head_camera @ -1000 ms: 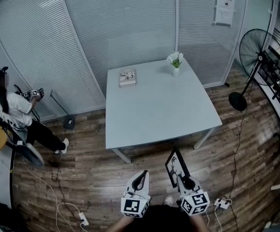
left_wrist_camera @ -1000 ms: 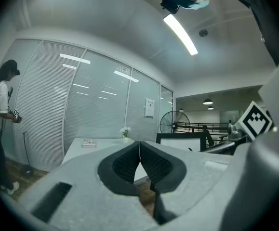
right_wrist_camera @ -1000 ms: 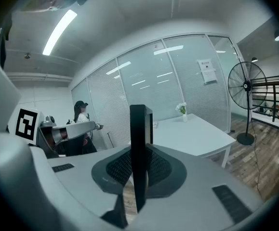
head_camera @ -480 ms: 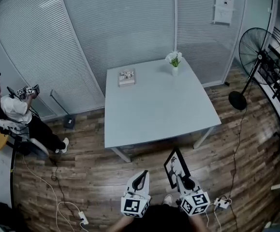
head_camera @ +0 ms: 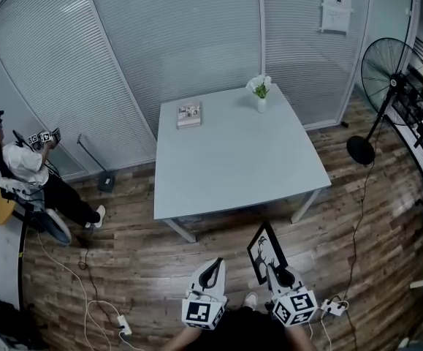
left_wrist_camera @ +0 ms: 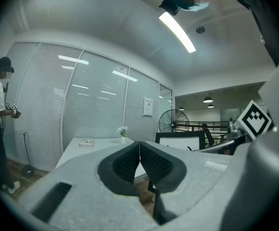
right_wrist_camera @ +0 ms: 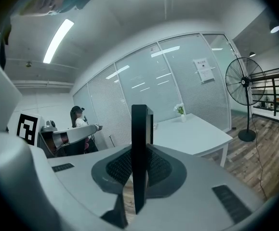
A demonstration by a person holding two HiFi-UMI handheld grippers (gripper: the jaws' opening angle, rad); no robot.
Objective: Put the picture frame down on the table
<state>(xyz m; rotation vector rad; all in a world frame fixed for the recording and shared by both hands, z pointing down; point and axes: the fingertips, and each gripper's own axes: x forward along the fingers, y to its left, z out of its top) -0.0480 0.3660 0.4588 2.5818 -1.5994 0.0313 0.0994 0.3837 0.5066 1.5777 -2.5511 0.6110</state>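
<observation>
A black picture frame [head_camera: 263, 250] with a white picture of a dark figure is held upright in my right gripper [head_camera: 272, 269], whose jaws are shut on its edge; in the right gripper view the frame [right_wrist_camera: 139, 148] stands edge-on between the pads. My left gripper [head_camera: 210, 269] is beside it, shut with nothing in it; its pads [left_wrist_camera: 140, 160] meet. Both grippers hover over the wood floor, short of the near edge of the pale blue table [head_camera: 269, 185]. The left gripper view shows the frame [left_wrist_camera: 180, 141] at the right.
On the table's far side lie a small book [head_camera: 189, 114] and a vase of white flowers [head_camera: 260, 93]. A standing fan [head_camera: 383, 79] is at the right. A seated person [head_camera: 21, 167] holding grippers is at the left wall. Cables [head_camera: 98, 313] trail over the floor.
The view has shifted slightly towards the table, with both grippers and the frame carried along. The seated person at the left has changed posture.
</observation>
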